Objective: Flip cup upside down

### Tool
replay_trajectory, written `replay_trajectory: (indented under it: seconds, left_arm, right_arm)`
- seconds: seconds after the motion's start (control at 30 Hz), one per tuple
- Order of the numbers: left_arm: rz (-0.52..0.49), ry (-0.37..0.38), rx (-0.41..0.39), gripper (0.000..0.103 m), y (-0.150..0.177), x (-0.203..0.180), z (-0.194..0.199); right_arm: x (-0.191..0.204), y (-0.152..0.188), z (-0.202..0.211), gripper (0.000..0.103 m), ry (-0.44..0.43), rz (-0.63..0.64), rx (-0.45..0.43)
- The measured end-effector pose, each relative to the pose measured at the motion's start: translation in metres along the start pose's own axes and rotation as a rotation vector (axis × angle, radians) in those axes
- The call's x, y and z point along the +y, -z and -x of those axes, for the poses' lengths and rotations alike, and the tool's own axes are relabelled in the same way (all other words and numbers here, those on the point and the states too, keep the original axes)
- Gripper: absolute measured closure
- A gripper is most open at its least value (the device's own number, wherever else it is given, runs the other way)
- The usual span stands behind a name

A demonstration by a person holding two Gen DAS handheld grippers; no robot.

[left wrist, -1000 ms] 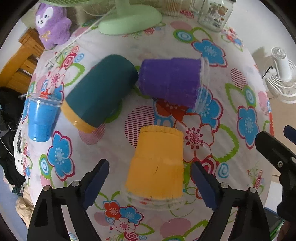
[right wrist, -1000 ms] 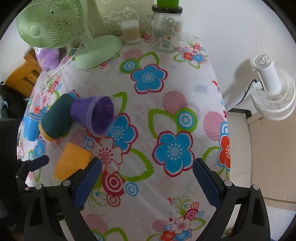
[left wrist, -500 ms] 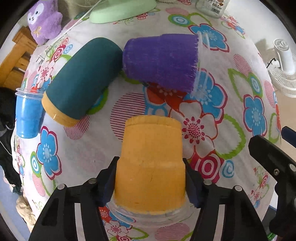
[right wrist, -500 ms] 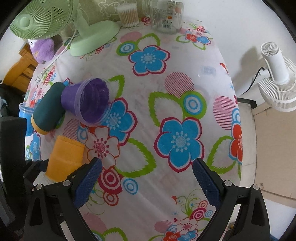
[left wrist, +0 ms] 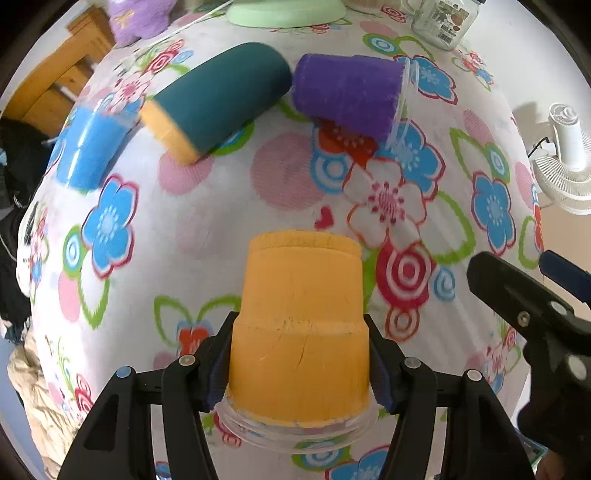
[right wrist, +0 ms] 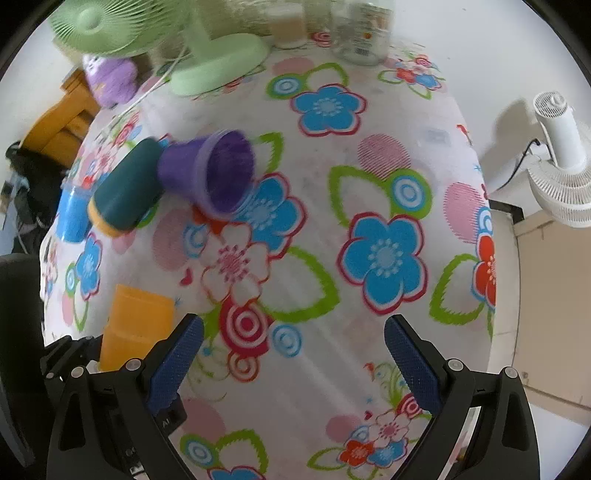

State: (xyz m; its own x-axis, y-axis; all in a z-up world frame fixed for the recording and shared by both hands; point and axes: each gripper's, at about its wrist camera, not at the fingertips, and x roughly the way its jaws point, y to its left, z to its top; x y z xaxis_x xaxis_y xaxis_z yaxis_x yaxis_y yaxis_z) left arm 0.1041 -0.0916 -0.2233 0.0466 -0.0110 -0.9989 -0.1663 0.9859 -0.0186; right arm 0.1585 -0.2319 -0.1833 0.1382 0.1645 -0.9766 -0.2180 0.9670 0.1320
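Observation:
My left gripper [left wrist: 297, 363] is shut on the orange cup [left wrist: 301, 328], gripping it near its clear rim, base pointing away from me, lifted above the flowered tablecloth. The orange cup also shows at the lower left of the right wrist view [right wrist: 135, 325]. My right gripper [right wrist: 291, 360] is open and empty over the cloth, to the right of the orange cup; it also shows in the left wrist view [left wrist: 532, 310]. A purple cup [left wrist: 351, 98] and a teal cup [left wrist: 221, 101] lie on their sides at the back. A blue cup [left wrist: 90, 147] stands at the left.
A green fan's base [left wrist: 286, 13] and a glass jar [left wrist: 443, 20] stand at the table's far edge, with a purple plush toy [right wrist: 112, 79] at the far left. A white fan [right wrist: 561, 155] stands on the floor beyond the right edge. A wooden chair [right wrist: 61, 122] stands left.
My left gripper closed on the orange cup and drew it back and up from the cloth. The right gripper shifted slightly, still open.

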Motion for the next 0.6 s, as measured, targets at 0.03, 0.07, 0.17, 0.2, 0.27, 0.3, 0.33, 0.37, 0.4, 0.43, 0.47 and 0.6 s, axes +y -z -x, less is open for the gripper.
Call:
replay_trajectory:
  seconds: [0.03,0.07,0.17,0.2,0.27,0.3,0.33,0.37,0.4,0.43,0.47,0.6]
  left_arm:
    - [0.003,0.0,0.0,0.039,0.007,-0.004,0.005]
    - [0.004,0.001,0.0,0.039,0.012,-0.003,0.006]
    - [0.007,0.001,-0.003,0.039,0.032,0.003,0.012]
    - [0.007,0.002,-0.004,0.039,0.041,0.004,0.015]
    - [0.007,0.007,-0.008,0.039,0.06,0.006,0.021]
    - [0.007,0.011,-0.012,0.039,0.065,0.008,0.023]
    - [0.005,0.01,-0.016,0.039,0.071,0.011,0.025]
    - [0.002,0.012,-0.017,0.039,0.074,0.012,0.025]
    - [-0.001,0.015,-0.016,0.039,0.077,0.012,0.023]
    - [-0.001,0.018,-0.015,0.039,0.081,0.014,0.023]
    - [0.001,0.022,-0.012,0.039,0.082,0.013,0.023]
    - [0.003,0.03,-0.007,0.039,0.095,0.019,0.013]
  right_arm:
    - [0.003,0.003,0.001,0.003,0.0,0.008,0.0]
    - [0.006,0.007,0.002,0.003,-0.002,0.013,0.0]
    - [0.012,0.018,0.005,0.003,-0.004,0.019,0.003]
    - [0.013,0.02,0.005,0.003,-0.004,0.02,0.004]
    - [0.017,0.028,0.006,0.003,-0.004,0.023,0.004]
    - [0.019,0.031,0.006,0.003,-0.003,0.025,0.004]
    - [0.021,0.035,0.005,0.003,0.0,0.026,0.005]
    - [0.022,0.037,0.005,0.003,0.001,0.025,0.006]
    - [0.023,0.042,0.004,0.003,-0.001,0.019,0.008]
    - [0.024,0.044,0.003,0.003,-0.002,0.014,0.009]
    - [0.025,0.047,0.002,0.003,-0.006,0.007,0.012]
    - [0.029,0.057,-0.001,0.003,-0.006,-0.003,0.02]
